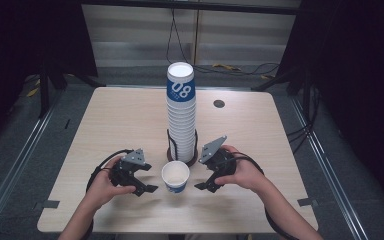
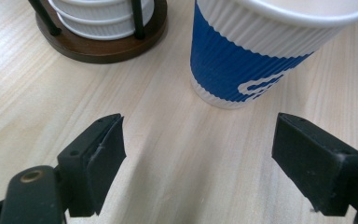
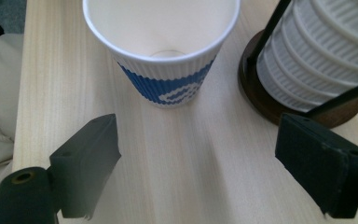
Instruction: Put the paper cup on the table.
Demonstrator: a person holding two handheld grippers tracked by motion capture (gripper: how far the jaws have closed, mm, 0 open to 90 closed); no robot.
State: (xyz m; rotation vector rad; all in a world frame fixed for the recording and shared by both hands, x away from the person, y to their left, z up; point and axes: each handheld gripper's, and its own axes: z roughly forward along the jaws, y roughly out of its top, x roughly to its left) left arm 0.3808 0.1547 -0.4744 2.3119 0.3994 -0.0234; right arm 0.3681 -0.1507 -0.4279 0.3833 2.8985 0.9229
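Two open claws flank a single paper cup on the table.

The cup (image 1: 175, 176) stands upright and empty on the wooden table (image 1: 110, 130), near its front edge, just in front of the tall stack of cups (image 1: 181, 112) in its dark round holder (image 1: 192, 159). The left gripper (image 1: 142, 180) sits just left of the cup, its jaws spread wide with nothing between them and clear of the cup's blue band. The right gripper (image 1: 207, 181) sits just right of the cup, jaws likewise wide apart, holding nothing, with one jaw near the holder's base. Neither claw touches the cup.
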